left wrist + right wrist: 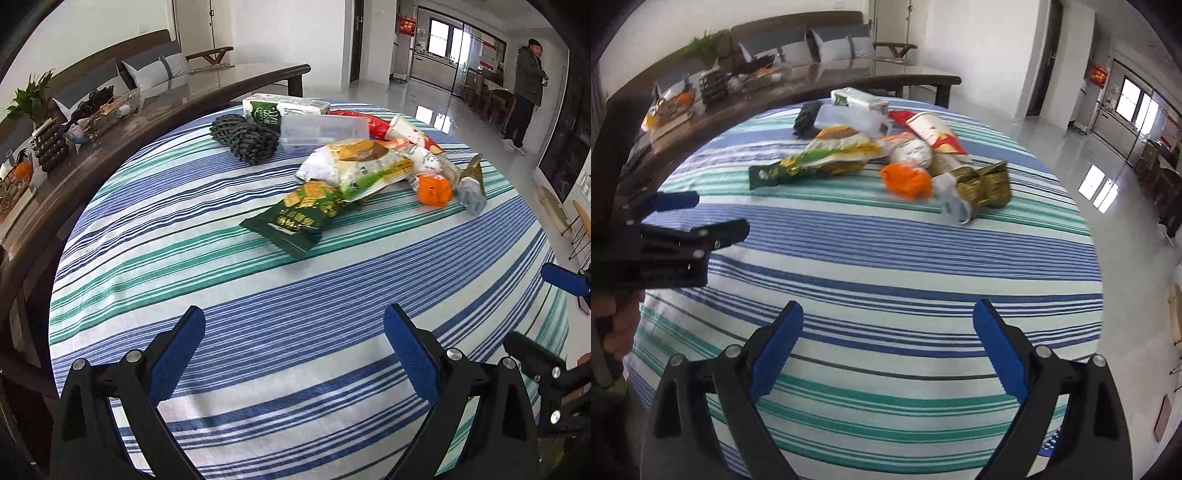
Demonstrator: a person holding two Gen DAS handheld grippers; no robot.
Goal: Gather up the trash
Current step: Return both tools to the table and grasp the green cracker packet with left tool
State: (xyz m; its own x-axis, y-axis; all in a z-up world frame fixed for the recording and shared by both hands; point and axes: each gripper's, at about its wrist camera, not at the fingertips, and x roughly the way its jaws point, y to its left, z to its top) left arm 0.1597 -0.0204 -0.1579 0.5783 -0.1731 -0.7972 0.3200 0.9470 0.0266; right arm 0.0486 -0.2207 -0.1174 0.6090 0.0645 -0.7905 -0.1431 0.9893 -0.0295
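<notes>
L gripper point(295, 325) & R gripper point(888, 319) jaws apart, empty, trash pile point(354, 166) on striped tablecloth point(258, 350)

Glossy floor point(424, 107) (bright window point(437, 38))

Bright daylight, fisheye warp, slight blur

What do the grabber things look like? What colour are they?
Each tool, the left tool and the right tool, is black plastic with two long tapering fingers. The inner faces carry bright blue textured pads. Shiny silver round bolts sit at the joints.
</notes>
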